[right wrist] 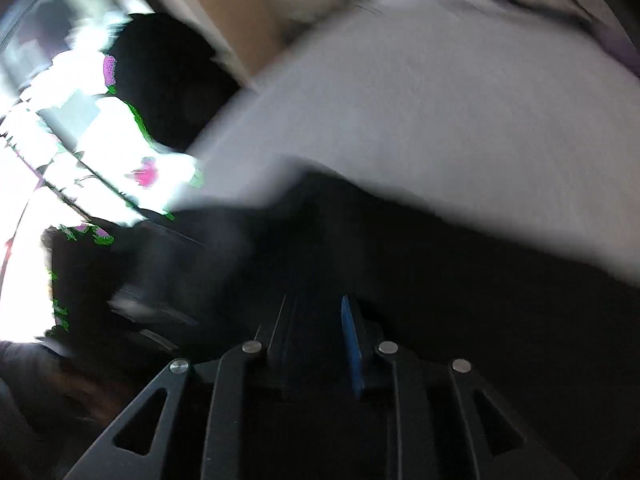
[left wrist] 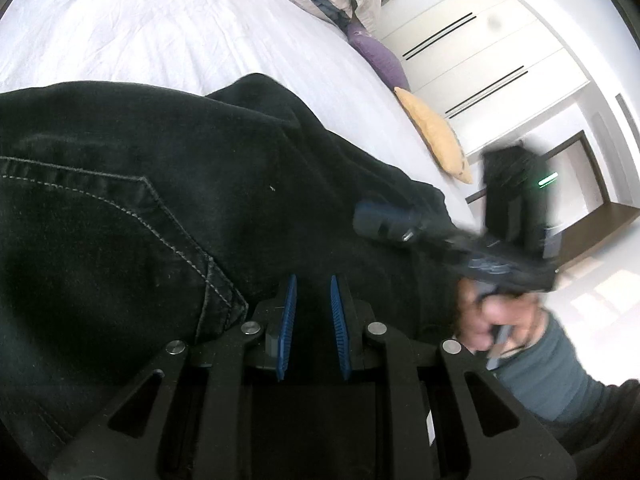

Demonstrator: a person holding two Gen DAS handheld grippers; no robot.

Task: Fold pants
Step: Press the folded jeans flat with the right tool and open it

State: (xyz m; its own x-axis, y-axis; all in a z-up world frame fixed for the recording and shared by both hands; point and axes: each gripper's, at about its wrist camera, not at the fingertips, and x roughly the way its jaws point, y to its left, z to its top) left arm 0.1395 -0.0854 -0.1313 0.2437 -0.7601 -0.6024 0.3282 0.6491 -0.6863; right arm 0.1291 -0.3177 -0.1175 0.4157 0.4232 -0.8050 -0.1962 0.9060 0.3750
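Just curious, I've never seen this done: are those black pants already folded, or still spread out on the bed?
Cannot tell. The black pants lie bunched on the white bed, back pocket up; no neat fold shows.

The left wrist view is bright and mostly sharp, fisheye-curved at the edges; only the right gripper [left wrist: 384, 220] smears. The right wrist view is heavily motion-blurred, its window [right wrist: 80, 152] overexposed with colour fringes.

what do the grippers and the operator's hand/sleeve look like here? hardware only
Left gripper: matte black angular linkage with triangular cutouts, round silver pivot pins, two fingers faced with ribbed blue pads. Right gripper matches: black frame, silver pins, blue pad, though blurred. Right hand is bare, with a grey-teal long sleeve. No cables visible.
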